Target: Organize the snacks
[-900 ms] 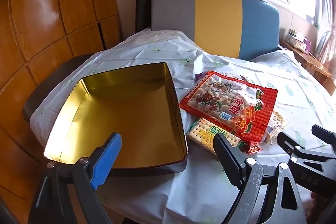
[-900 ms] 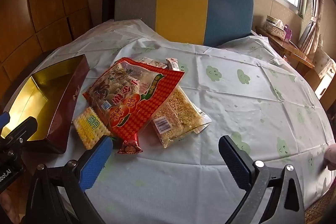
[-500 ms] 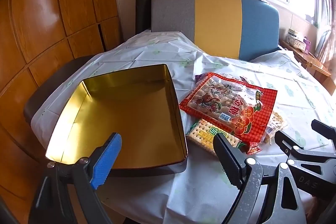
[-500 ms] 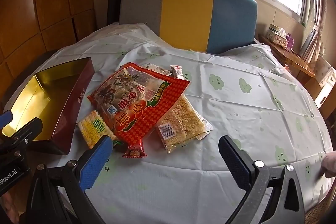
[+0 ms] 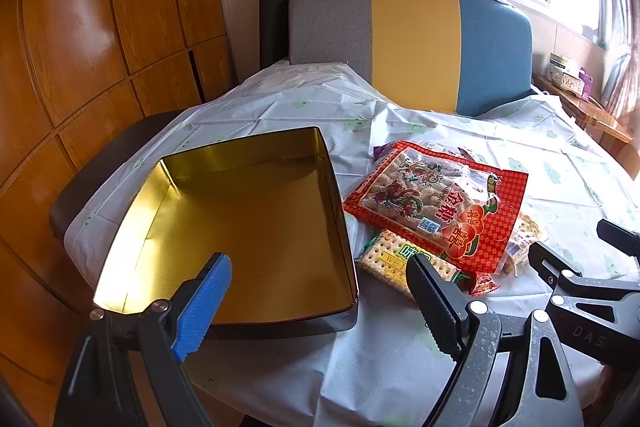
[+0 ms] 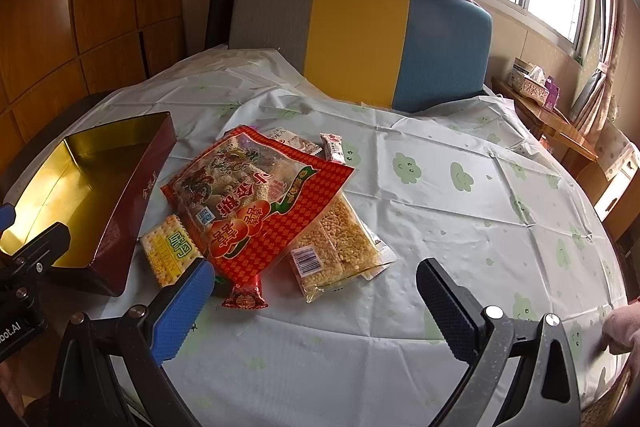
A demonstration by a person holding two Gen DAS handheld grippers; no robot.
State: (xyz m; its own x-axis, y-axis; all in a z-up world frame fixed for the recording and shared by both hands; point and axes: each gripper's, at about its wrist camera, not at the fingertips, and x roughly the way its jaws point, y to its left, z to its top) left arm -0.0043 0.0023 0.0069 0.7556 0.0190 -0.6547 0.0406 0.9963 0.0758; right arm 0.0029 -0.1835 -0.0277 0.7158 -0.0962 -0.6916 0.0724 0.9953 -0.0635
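Wood-panelled walls and a grey, yellow and blue chair back (image 6: 360, 35) frame a round counter (image 6: 460, 227) under a pale cloth printed with green clouds. On it, at about 9 o'clock in the right wrist view, stands an open tin (image 6: 132, 195) with a gold inside and dark red walls; nothing lies in it. Just beside its right wall sits the heap of snacks. A big red bag (image 6: 256, 203) with a clear window lies on top. A cracker packet (image 6: 168, 251) pokes out from under it at 7 o'clock, touching the tin's side or nearly so. A clear pack of puffed rice bars (image 6: 336, 247) sticks out at 4 o'clock, and small wrapped bars (image 6: 332, 147) show at the bag's 12 o'clock edge.

Left gripper (image 5: 316, 295) hangs over the near rim of the tin (image 5: 240, 227), its fingers spread wide and holding nothing; the red bag (image 5: 436, 207) lies at its 1 o'clock. Right gripper (image 6: 316, 301) is likewise wide and bare, above bare cloth just near of the heap, its blue finger (image 6: 180, 307) close by the cracker packet.
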